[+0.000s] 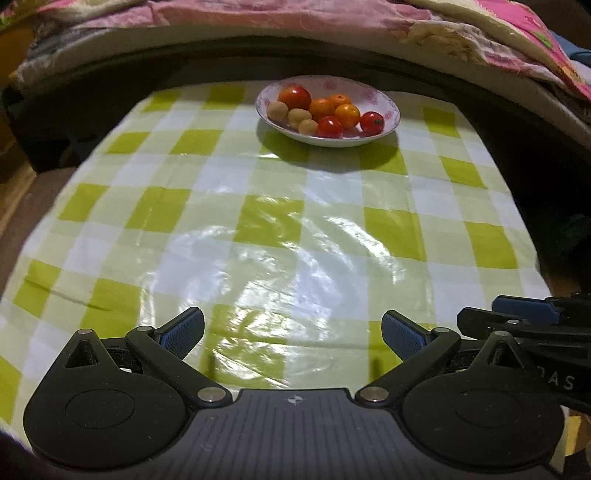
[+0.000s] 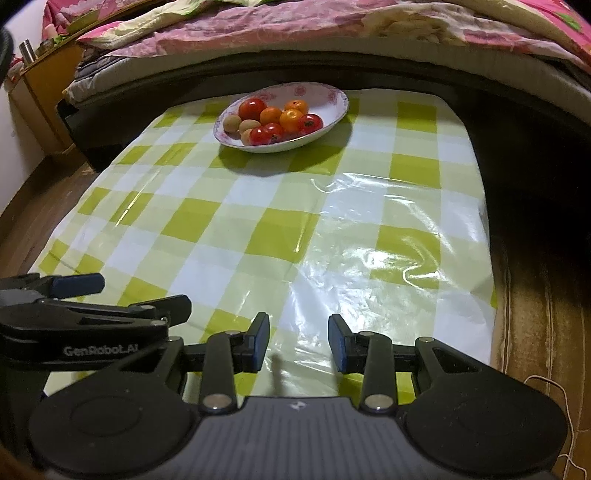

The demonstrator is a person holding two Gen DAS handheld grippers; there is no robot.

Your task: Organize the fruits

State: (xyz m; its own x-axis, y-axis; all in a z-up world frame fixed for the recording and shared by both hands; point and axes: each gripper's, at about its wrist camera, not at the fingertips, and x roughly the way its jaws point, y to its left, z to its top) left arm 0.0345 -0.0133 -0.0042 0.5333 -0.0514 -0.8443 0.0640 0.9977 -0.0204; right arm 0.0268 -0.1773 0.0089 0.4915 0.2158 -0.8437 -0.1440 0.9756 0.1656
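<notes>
A white bowl with a pink floral rim (image 1: 389,101) (image 2: 336,96) stands at the far end of the green-and-white checked tablecloth (image 1: 258,221) (image 2: 258,221). It holds red tomatoes (image 1: 294,96) (image 2: 252,109), orange fruits (image 1: 347,115) (image 2: 291,120) and pale tan round fruits (image 1: 277,110) (image 2: 232,123). My left gripper (image 1: 293,332) hovers open over the near cloth, nothing between its blue pads. My right gripper (image 2: 298,341) is also open and empty, with a narrower gap. Each gripper shows in the other's view: the right one (image 1: 524,314), the left one (image 2: 81,291).
A bed with a pink floral quilt (image 1: 295,22) (image 2: 295,33) runs behind the table. A wooden cabinet (image 2: 40,88) with a metal cup stands at the left. Brown floor (image 2: 535,314) lies to the right of the table edge.
</notes>
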